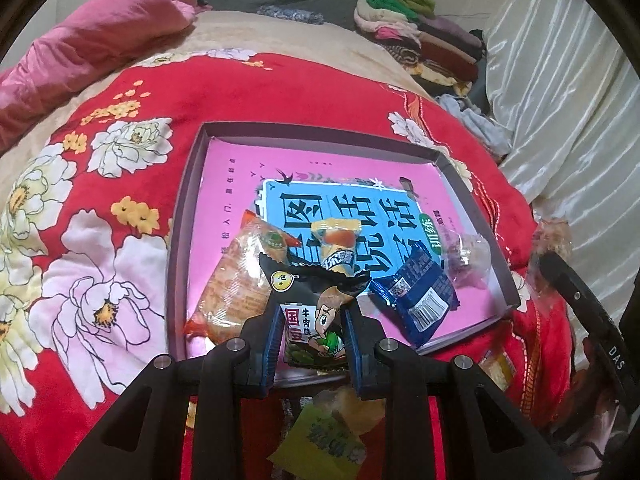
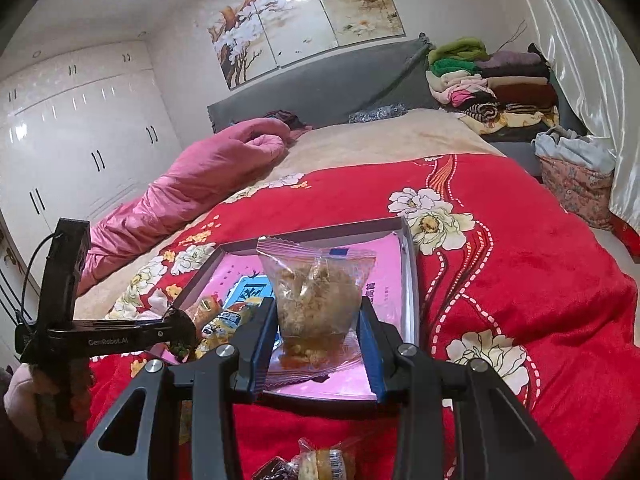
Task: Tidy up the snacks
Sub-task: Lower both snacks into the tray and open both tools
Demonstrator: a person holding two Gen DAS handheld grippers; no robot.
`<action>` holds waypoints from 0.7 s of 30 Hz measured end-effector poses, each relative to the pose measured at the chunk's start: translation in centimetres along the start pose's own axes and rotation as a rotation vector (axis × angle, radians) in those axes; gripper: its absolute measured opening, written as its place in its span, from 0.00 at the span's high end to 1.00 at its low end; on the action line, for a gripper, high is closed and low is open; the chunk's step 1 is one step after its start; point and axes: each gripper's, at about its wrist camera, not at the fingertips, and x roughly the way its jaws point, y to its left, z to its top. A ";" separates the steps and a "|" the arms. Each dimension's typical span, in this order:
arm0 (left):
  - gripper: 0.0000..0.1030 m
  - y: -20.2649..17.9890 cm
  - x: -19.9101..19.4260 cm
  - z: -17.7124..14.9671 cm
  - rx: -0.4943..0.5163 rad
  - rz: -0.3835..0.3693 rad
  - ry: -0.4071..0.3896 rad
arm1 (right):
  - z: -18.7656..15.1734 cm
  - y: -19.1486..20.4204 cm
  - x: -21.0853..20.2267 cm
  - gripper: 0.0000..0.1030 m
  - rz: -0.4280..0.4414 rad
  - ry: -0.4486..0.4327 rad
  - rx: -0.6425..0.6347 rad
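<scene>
A shallow box (image 1: pixel 188 184) with a pink and blue printed bottom lies on the red flowered blanket. In it lie an orange packet (image 1: pixel 236 284), a yellow packet (image 1: pixel 336 248), a blue packet (image 1: pixel 416 300) and a clear packet (image 1: pixel 468 256). My left gripper (image 1: pixel 312 344) is shut on a black cartoon-printed snack packet (image 1: pixel 316 316) over the box's near edge. My right gripper (image 2: pixel 316 336) is shut on a clear packet of brownish pastry (image 2: pixel 316 296) above the box (image 2: pixel 410 280), near its right side. The left gripper also shows at the left of the right wrist view (image 2: pixel 176 324).
Loose snacks lie on the blanket in front of the box: a yellow packet (image 1: pixel 320 436) and small wrapped pieces (image 2: pixel 316 460). A pink quilt (image 2: pixel 192 184) lies at the left, folded clothes (image 2: pixel 488 88) are stacked at the headboard, and a curtain (image 1: pixel 560 100) hangs at the right.
</scene>
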 end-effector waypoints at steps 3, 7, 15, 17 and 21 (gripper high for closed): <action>0.72 -0.2 0.4 -0.1 0.004 -0.002 0.007 | 0.0 0.0 0.6 0.61 -0.006 0.019 -0.004; 0.72 -0.4 0.7 -0.1 0.003 -0.011 0.015 | -0.2 0.0 1.4 0.61 -0.009 0.039 -0.009; 0.72 -0.7 1.4 -0.2 0.005 0.002 0.039 | -0.3 -0.1 2.5 0.61 -0.010 0.069 -0.014; 0.72 -0.7 1.5 -0.1 0.000 0.003 0.044 | -0.4 -0.1 2.7 0.61 -0.011 0.076 -0.017; 0.72 -0.6 1.8 -0.2 -0.004 0.008 0.051 | -0.6 -0.1 3.0 0.61 -0.016 0.087 -0.021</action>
